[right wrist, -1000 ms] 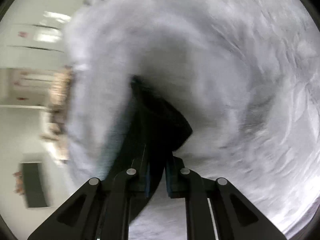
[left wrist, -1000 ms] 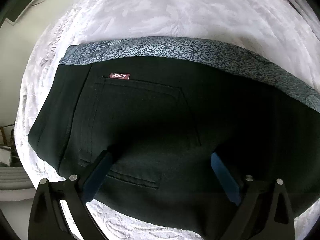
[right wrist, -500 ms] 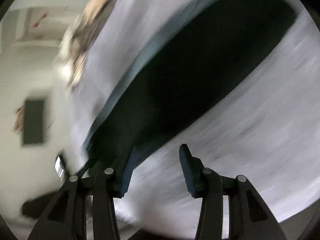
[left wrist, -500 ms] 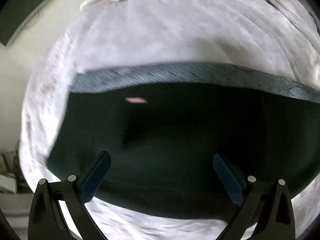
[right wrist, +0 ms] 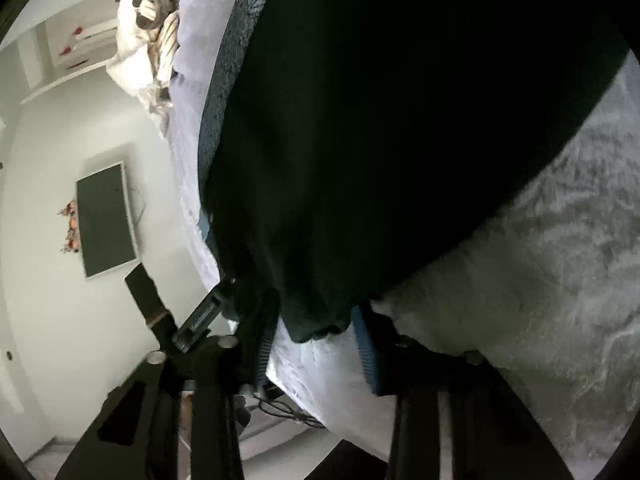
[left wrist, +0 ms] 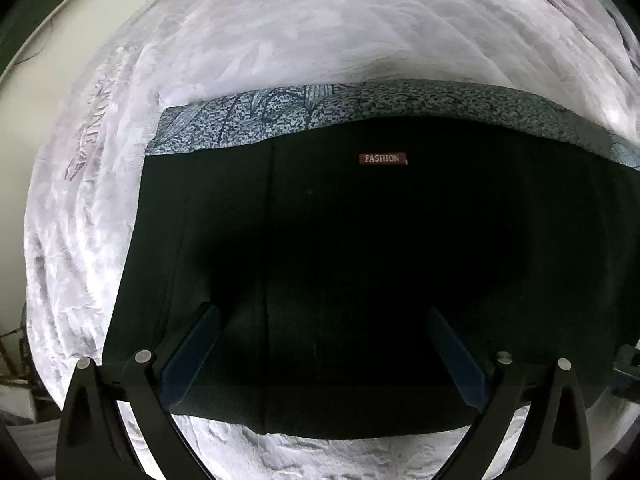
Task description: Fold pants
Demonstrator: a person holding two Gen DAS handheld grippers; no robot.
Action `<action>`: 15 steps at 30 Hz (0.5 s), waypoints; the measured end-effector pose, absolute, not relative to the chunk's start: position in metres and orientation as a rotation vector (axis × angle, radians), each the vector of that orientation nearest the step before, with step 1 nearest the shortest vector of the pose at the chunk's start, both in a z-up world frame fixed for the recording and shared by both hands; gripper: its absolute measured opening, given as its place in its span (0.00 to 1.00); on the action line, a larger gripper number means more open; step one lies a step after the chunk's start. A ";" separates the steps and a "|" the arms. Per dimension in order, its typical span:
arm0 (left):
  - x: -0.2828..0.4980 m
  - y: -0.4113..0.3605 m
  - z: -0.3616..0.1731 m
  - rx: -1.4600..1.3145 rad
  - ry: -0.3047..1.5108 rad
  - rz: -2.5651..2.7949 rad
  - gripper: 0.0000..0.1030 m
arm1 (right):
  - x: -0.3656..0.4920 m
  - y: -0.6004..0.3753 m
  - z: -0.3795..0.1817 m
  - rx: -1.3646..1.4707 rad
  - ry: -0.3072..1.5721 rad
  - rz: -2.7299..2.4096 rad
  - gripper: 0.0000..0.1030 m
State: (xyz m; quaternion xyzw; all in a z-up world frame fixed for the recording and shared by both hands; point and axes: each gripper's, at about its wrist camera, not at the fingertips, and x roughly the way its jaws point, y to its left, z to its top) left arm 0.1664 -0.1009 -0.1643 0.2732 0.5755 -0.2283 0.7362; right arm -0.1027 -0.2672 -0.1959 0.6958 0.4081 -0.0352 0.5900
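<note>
Released since a second ago, the black pants (left wrist: 360, 260) lie flat in a smooth folded block on the plush lavender blanket (left wrist: 280, 40), near its front edge, patterned grey lining showing along the far side. Right gripper (right wrist: 316, 344) now stands spread at one corner; left gripper (left wrist: 324, 356) hovers above, spread wide.

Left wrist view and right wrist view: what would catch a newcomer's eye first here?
The black pants fill the middle of both views, lying flat on the pale lilac bedspread, with a small red FASHION label near their far edge. A blue-grey patterned cloth shows as a band beyond that edge. The left hand-held gripper is open over the pants, and the right hand-held gripper is open around a bunched corner of them.
</note>
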 end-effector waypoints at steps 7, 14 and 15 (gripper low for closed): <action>0.168 -0.094 -0.167 0.599 1.262 -0.512 1.00 | -0.124 -0.264 -0.197 1.597 0.985 -0.123 0.29; 0.167 -0.096 -0.167 0.621 1.255 -0.533 1.00 | -0.102 -0.260 -0.165 1.303 1.121 -0.125 0.14; 0.167 -0.096 -0.168 0.628 1.254 -0.528 1.00 | -0.101 -0.256 -0.175 1.268 1.188 -0.151 0.14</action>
